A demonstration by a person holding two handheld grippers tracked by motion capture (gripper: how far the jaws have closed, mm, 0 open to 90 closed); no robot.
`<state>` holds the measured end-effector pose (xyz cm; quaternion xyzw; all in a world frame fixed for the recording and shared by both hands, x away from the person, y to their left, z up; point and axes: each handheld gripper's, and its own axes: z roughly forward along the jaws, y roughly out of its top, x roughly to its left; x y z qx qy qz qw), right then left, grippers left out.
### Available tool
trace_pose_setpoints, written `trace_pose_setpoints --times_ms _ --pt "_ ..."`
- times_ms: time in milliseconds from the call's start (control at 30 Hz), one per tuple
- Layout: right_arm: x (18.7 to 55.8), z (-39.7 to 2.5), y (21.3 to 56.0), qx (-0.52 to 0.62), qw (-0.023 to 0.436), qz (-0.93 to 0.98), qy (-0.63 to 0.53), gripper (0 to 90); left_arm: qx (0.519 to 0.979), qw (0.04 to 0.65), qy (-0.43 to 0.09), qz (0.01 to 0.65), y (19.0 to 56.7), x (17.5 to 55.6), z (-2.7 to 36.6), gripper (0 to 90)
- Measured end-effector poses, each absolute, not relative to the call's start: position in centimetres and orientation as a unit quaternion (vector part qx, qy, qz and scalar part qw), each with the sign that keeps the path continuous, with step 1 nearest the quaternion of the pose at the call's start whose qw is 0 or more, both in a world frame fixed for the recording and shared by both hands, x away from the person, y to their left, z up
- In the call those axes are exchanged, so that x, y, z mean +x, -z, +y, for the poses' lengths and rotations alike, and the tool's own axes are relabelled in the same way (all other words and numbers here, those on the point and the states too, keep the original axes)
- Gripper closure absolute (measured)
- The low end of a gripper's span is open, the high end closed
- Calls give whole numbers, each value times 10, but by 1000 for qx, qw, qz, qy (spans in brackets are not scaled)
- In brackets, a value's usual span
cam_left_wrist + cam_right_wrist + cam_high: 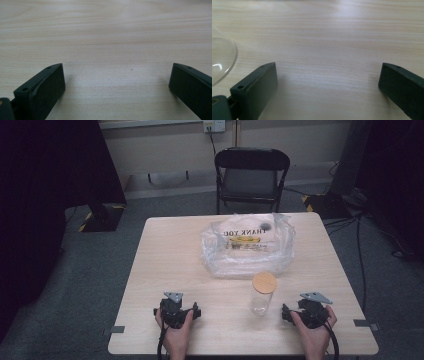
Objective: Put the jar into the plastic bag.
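At the near edge of the pale wooden table (150,270), the left gripper (196,311) rests low on the wood with its two black jaws spread wide and nothing between them; the left gripper view shows bare grain in the gap. The right gripper (285,314) sits near the right corner, jaws likewise wide apart and empty.

Just to the left of the right gripper stands the clear glass jar with a round wooden lid (262,295), upright, a little farther in. In the right gripper view the jar's curved glass base (220,60) shows at the left edge, outside the jaws and just beside the left one. That closeness is the first risk: I judge that a sideways swing of the right gripper could knock the tall, narrow jar over, since it looks empty and light. Smooth glass may also slip if pinched off-centre or high, and a grip on the lid alone could lift only the lid.

Farther off, at the middle of the table, lies the crumpled clear plastic bag printed with "THANK YOU" (247,245). Its mouth looks slack, so the jar could catch on loose film unless the left gripper holds it open.

Beyond the table stands a black folding chair (251,175).
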<state>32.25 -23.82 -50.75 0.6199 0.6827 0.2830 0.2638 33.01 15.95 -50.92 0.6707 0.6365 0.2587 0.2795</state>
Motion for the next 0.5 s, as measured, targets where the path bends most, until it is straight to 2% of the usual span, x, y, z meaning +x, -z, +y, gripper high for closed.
trace_pose_setpoints --times_ms 500 --pt "322 -238 507 622 266 680 -283 34 671 279 -259 636 509 330 159 0"
